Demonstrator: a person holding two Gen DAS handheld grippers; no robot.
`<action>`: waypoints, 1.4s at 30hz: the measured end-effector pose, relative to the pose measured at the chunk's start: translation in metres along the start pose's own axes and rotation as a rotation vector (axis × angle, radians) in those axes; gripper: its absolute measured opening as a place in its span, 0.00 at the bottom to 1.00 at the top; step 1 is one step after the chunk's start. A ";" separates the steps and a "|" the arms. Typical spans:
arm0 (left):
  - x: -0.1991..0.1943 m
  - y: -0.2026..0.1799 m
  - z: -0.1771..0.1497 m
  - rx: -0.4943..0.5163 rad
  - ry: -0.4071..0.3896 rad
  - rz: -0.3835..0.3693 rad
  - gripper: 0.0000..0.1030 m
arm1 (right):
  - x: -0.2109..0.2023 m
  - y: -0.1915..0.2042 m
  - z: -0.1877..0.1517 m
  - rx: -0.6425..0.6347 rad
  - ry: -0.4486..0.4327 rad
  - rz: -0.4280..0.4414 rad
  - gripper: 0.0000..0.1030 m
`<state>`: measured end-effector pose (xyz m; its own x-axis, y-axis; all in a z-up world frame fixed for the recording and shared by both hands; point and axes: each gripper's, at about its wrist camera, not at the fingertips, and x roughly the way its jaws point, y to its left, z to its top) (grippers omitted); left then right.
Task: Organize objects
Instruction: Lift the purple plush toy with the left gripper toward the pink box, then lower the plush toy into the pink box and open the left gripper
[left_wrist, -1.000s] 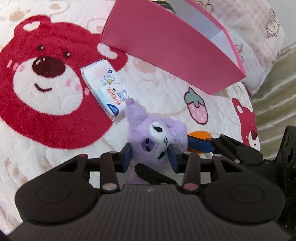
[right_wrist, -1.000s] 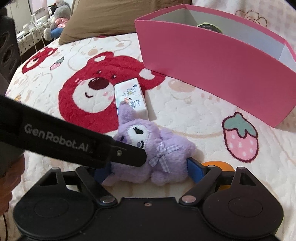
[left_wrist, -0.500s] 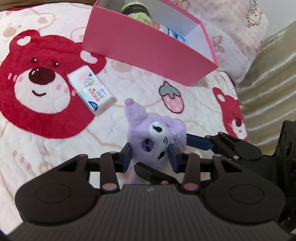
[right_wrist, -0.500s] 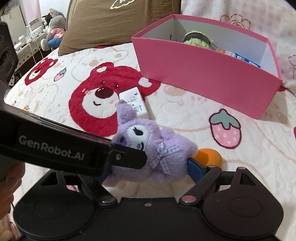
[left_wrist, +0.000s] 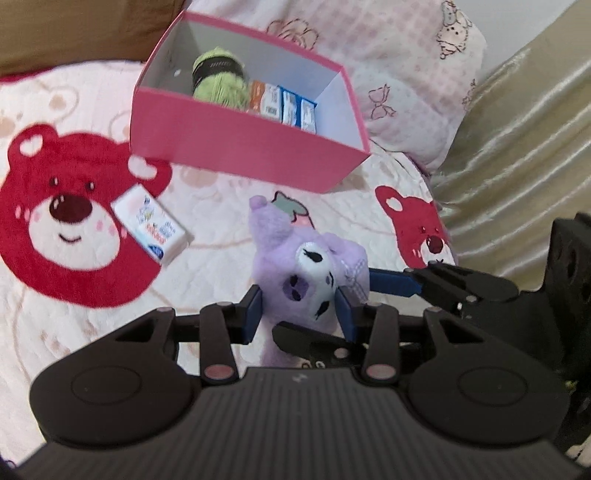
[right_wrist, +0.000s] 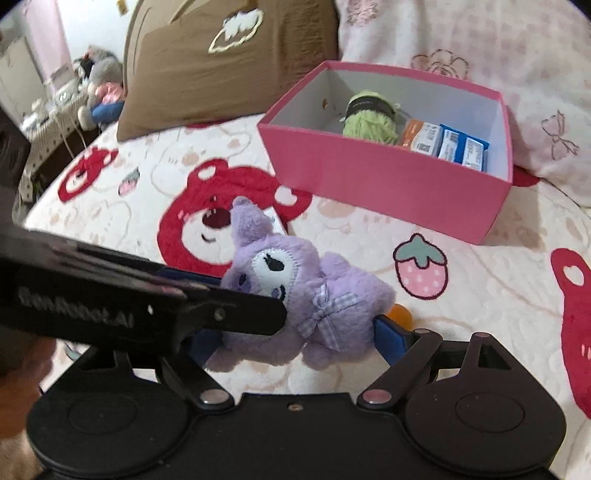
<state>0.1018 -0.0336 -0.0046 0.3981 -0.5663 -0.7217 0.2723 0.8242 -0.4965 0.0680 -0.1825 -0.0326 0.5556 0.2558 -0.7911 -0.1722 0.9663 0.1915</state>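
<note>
Bed quilt beneath: yarn and cartons already fill the pink box; both grippers' fingers pinch the purple plush, tissue pack left outside.

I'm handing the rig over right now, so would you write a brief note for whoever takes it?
Left gripper: shut on the purple plush at its head.
Right gripper: shut on the same plush, across its body.
Pink box: open, already holding green yarn and small cartons.
Left to do: the plush, the tissue pack and the orange object, both on the blanket, go into the box.
</note>
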 end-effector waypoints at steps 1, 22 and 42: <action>-0.003 -0.003 0.003 0.001 -0.001 0.000 0.39 | -0.003 -0.001 0.002 0.003 -0.004 0.002 0.86; -0.057 -0.018 0.103 0.054 0.003 -0.124 0.41 | -0.063 0.010 0.086 -0.100 -0.065 -0.071 0.86; 0.037 -0.006 0.205 0.061 -0.014 0.042 0.40 | 0.001 -0.058 0.179 -0.109 -0.141 -0.043 0.79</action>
<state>0.2946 -0.0599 0.0706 0.4226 -0.5314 -0.7341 0.3080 0.8460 -0.4351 0.2241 -0.2329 0.0601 0.6716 0.2235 -0.7064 -0.2288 0.9694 0.0891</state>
